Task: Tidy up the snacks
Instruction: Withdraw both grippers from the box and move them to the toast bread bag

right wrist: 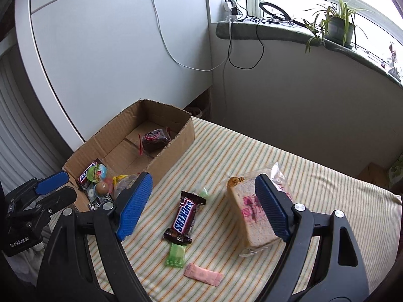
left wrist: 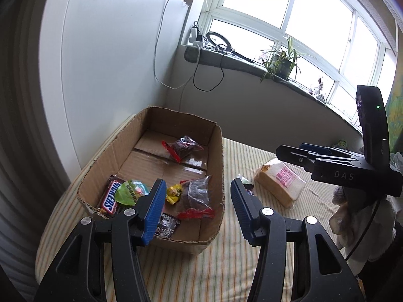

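On the striped cloth sits an open cardboard box, the landmark for all positions below. Inside the box, at its far end, lies one dark brownie packet with red trim. At the near end of the box lie a Snickers bar, a green-lidded jelly cup, a yellow candy, a second dark brownie packet and a small black patterned packet.

Outside the box, to its right on the cloth, lies a second Snickers bar. A green wrapped candy and a pink sachet lie nearer the camera than that bar. A bagged sliced-bread loaf stands further right of the box.

Left gripper: jaws spread wide, holding nothing, positioned over the near right corner of the box with one blue pad inside the box outline and the other outside it.

Right gripper: jaws spread wide, holding nothing, positioned above the cloth to the right of the box. The loose Snickers bar lies between its pads in the right wrist view; the right pad overlaps the bread loaf in the picture, and contact cannot be determined.
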`<state>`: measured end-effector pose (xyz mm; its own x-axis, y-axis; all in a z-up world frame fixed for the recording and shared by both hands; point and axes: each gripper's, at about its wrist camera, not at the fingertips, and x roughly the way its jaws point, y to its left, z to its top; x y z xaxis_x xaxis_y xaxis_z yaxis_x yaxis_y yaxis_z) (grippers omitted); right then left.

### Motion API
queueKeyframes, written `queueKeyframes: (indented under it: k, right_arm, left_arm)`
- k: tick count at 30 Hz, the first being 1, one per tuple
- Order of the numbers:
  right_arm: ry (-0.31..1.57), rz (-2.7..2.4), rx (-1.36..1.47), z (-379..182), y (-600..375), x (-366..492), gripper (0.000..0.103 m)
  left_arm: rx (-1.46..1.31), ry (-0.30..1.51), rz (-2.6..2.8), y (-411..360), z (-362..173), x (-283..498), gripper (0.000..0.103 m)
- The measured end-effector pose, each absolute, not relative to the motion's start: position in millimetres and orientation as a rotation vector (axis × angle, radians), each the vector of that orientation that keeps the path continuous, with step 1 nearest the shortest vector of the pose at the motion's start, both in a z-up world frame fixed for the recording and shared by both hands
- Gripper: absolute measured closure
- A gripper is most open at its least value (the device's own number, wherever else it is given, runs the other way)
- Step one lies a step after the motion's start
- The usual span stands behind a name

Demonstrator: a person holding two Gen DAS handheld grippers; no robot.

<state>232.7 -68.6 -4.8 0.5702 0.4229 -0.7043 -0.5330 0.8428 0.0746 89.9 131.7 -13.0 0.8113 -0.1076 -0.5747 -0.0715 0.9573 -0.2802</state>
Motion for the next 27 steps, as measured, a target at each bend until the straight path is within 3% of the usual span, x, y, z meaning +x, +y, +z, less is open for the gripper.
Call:
queueKeyframes:
  k: [5, 27]
  right_arm:
    - [0.805, 0.526, -0.118, -12, -104, 246, 0.017]
    - [0.972, 0.569, -0.019, -76, -166, 306, 0.017]
  left_arm:
    - [-0.294, 0.634, -0.071, 105, -12, 97, 0.045]
    - [-0.284, 0.781, -0.243, 5, -46, 163, 0.042]
